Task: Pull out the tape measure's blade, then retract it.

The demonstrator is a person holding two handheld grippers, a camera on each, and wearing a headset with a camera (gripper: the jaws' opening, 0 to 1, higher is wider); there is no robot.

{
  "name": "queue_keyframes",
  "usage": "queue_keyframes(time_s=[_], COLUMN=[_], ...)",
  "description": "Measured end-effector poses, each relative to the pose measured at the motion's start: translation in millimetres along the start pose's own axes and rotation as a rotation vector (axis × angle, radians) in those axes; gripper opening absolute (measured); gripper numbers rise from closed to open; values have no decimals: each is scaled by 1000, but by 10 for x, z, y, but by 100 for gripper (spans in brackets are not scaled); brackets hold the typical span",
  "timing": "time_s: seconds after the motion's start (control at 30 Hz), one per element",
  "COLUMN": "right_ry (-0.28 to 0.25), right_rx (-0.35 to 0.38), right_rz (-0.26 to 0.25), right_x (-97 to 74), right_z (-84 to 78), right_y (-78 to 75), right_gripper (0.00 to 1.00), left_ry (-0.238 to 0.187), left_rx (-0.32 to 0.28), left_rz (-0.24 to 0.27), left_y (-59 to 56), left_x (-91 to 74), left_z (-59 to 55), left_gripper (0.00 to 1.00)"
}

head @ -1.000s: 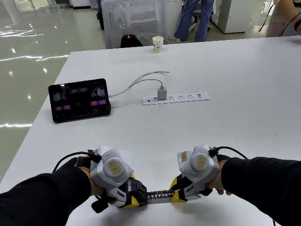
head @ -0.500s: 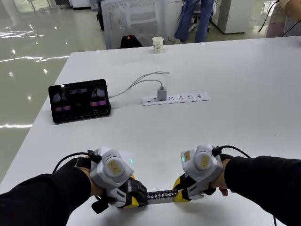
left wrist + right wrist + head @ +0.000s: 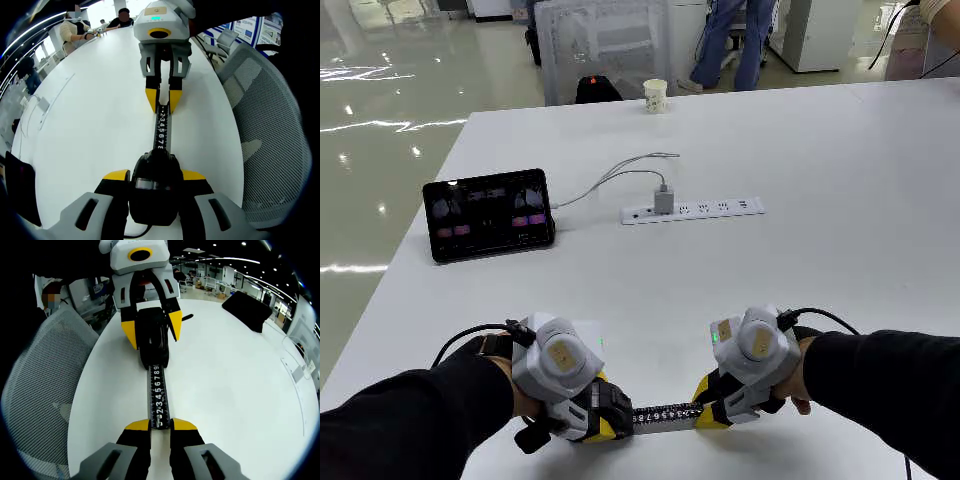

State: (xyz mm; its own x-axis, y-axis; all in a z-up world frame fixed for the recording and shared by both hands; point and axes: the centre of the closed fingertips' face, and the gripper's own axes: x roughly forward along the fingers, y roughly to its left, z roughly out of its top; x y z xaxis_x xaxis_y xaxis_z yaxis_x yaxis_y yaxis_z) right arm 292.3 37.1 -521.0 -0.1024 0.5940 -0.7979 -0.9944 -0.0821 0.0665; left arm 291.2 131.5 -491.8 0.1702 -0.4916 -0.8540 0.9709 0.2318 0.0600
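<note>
Down low at the near edge of the big white table [image 3: 800,200], well apart from the tablet [image 3: 488,213] and the power strip [image 3: 692,209] further out. Over to the left gripper [image 3: 608,413], clamped round the black tape measure case [image 3: 154,185], yellow-tipped fingers [image 3: 116,175] pressed to either flank. Then the right gripper [image 3: 706,409], pinched shut on the blade [image 3: 665,412] at its free end, numerals 2 to 9 readable along the exposed strip in the right gripper view.

Looks like the pull-out in hand, with only a short run of blade out. To do it well: hold the case dead steady, low over the table, and draw the right gripper straight away along the blade's own line. No twisting, no lifting, and a firm pinch against a slip and a snap-back. Plenty of bare table to the right, by the look of it, for a longer draw.

Case seated deep between the left fingers. Blade end flat between the 2 right fingertips [image 3: 137,426], strip straight and level from one gripper to the other.
</note>
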Motion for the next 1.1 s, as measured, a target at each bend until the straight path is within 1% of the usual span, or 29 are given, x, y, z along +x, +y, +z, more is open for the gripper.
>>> queue_keyframes(time_s=[0.37,0.57,1.1], right_ry=[4,8,18], right_rx=[8,-1,12], right_rz=[-1,0,-8], right_x=[-34,-42,-136], right_z=[-64,-81,-188], right_y=[-15,-29,-45], right_gripper=[10,10,10], left_ry=[1,-1,0], left_rx=[1,0,10], left_rz=[-1,2,2], left_y=[3,0,-9], left_x=[3,1,4], left_z=[-1,0,9], left_gripper=[32,32,32])
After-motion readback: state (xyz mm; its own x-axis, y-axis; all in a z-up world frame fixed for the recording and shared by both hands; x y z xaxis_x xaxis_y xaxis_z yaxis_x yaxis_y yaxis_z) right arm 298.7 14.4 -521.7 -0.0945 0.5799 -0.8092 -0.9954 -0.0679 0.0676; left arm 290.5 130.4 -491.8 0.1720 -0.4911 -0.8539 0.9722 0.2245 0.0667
